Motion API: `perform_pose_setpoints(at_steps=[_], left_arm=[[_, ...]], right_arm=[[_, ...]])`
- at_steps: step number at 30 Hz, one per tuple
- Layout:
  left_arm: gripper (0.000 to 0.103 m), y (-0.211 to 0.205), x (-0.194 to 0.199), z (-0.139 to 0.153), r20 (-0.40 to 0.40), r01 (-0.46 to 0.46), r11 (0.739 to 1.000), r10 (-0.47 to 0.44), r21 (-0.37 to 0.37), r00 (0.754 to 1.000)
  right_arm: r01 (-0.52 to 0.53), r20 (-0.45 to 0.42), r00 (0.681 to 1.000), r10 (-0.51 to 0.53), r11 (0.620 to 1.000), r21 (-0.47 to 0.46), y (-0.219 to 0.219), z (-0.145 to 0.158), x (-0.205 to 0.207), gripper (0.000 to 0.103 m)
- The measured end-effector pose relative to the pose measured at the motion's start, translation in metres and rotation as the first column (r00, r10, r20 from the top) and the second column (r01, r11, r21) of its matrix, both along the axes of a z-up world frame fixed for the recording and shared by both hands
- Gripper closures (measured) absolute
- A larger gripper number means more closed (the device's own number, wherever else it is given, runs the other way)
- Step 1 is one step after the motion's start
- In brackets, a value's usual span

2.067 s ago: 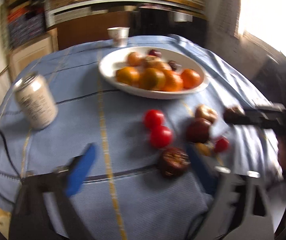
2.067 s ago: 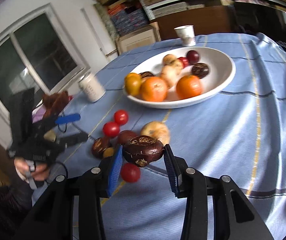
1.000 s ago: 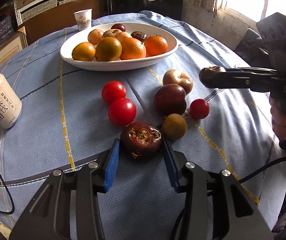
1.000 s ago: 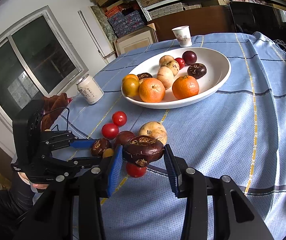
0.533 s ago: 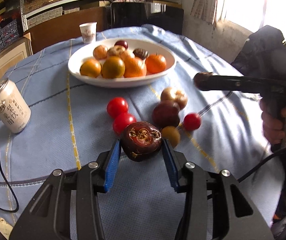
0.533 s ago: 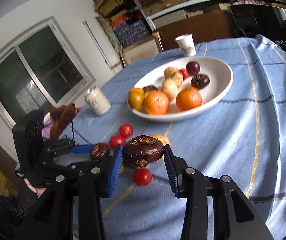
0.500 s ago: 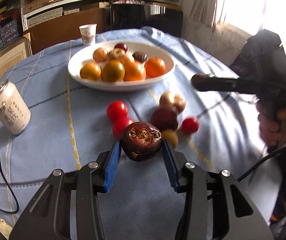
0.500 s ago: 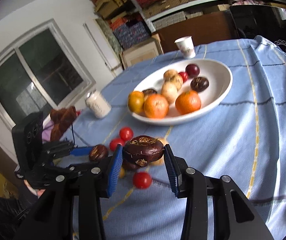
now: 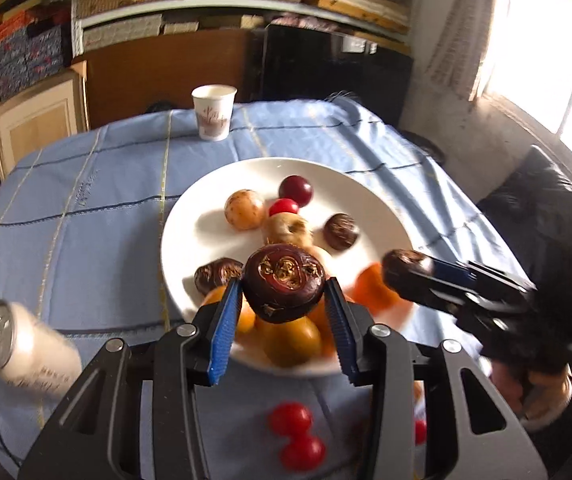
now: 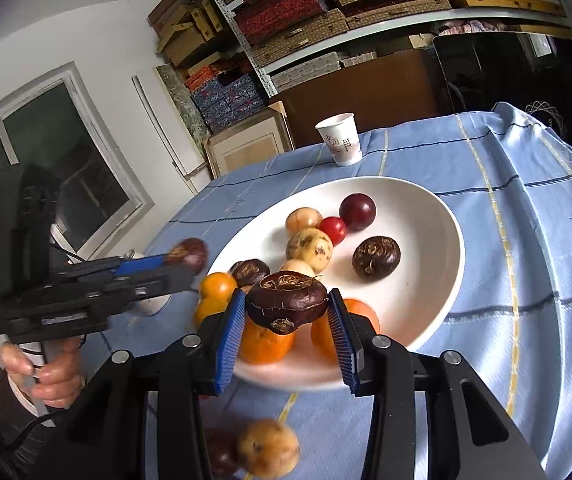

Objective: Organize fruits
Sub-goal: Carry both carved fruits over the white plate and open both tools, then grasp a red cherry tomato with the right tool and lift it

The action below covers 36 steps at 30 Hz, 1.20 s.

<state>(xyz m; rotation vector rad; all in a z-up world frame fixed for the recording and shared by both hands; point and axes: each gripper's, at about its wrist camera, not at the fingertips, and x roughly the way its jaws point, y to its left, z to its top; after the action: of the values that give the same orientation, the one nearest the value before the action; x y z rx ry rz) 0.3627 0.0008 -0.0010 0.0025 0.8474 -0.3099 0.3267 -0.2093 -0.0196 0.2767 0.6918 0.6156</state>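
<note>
Both grippers, the left gripper (image 9: 284, 312) and the right gripper (image 10: 286, 318), are just starting to open around a dark fruit (image 9: 284, 288) each, so drop them low over a bare spot of the white plate (image 9: 370, 204).

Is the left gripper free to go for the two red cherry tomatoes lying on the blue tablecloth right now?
Probably not yet. The left gripper has a dark brown water chestnut between its opening jaws above the white bowl. The tomatoes lie unobstructed on the cloth below it, so access looks free after the drop.

Tabletop (image 9: 98, 184) under blue checked cloth. On it: white plate (image 9: 370, 200), paper cup (image 9: 213, 112), can (image 9: 26, 348). Loose red tomatoes (image 9: 291, 419) near plate.
</note>
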Motion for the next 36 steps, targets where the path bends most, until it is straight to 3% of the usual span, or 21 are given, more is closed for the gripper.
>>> perform_pose_setpoints(at_steps=[2, 3, 8, 13, 17, 20, 27, 36], left_arm=[[0.033, 0.001, 0.002, -0.001, 0.006, -0.039, 0.999, 0.039, 0.004, 0.999], [0.022, 0.004, -0.002, -0.001, 0.026, -0.054, 0.999, 0.054, -0.001, 0.998], [0.009, 0.019, -0.049, 0.009, 0.150, -0.118, 0.992, 0.111, 0.041, 0.982], [0.008, 0.046, -0.086, -0.008, 0.147, -0.163, 0.987, 0.161, 0.004, 0.976], [0.008, 0.063, -0.097, -0.032, 0.050, -0.192, 0.981, 0.193, -0.017, 0.980], [0.008, 0.067, -0.102, -0.038, 0.019, -0.196, 0.980, 0.197, -0.041, 0.980], [0.008, 0.059, -0.112, -0.033, 0.061, -0.179, 0.984, 0.180, -0.025, 0.982], [0.008, 0.052, -0.114, -0.035, 0.053, -0.166, 0.986, 0.166, -0.009, 0.985]], right_arm=[[-0.005, 0.003, 1.000, 0.005, 1.000, 0.005, -0.003, 0.003, -0.005, 0.043], [-0.010, 0.013, 1.000, 0.009, 1.000, 0.004, -0.004, 0.006, -0.008, 0.043], [-0.070, 0.031, 0.997, 0.070, 0.997, 0.011, -0.006, 0.017, -0.037, 0.043], [-0.134, 0.009, 0.991, 0.135, 0.990, -0.049, 0.007, 0.012, -0.062, 0.043], [-0.166, 0.015, 0.985, 0.171, 0.970, -0.176, 0.017, 0.005, -0.082, 0.043], [-0.166, -0.014, 0.986, 0.167, 0.969, -0.181, 0.013, -0.002, -0.086, 0.045], [-0.245, -0.124, 0.967, 0.223, 0.946, -0.213, 0.011, -0.021, -0.095, 0.050], [-0.302, -0.143, 0.952, 0.271, 0.908, -0.290, 0.029, -0.031, -0.107, 0.055]])
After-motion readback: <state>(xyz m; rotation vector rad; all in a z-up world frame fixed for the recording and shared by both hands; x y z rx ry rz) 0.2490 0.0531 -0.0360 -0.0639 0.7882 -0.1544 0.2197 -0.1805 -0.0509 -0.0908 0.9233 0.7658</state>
